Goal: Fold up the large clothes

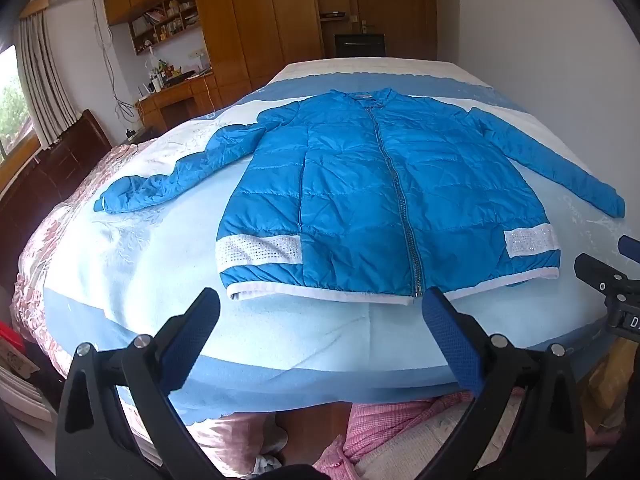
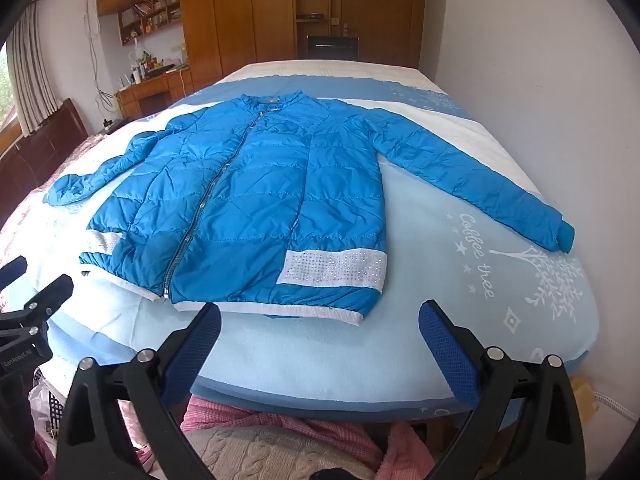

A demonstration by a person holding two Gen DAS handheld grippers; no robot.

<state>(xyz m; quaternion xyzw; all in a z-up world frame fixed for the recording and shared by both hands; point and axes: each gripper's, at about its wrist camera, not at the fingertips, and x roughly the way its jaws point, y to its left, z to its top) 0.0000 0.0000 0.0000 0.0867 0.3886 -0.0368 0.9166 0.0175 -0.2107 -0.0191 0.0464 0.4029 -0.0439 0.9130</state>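
A blue quilted jacket (image 1: 360, 184) lies flat, front up and zipped, on the bed, collar away from me, both sleeves spread outward. It has white sparkly panels near the hem and a white hem band. It also shows in the right wrist view (image 2: 256, 200). My left gripper (image 1: 320, 312) is open and empty, hovering just short of the hem near the zip's bottom end. My right gripper (image 2: 320, 320) is open and empty, just short of the hem's right half. Each gripper's side shows at the other view's edge.
The bed carries a light blue blanket (image 2: 480, 280) with a white tree print. Pink and cream clothes (image 2: 280, 440) lie heaped below the bed's near edge. A dark headboard (image 1: 60, 160) is on the left, wooden wardrobes (image 1: 260, 20) and a desk at the back.
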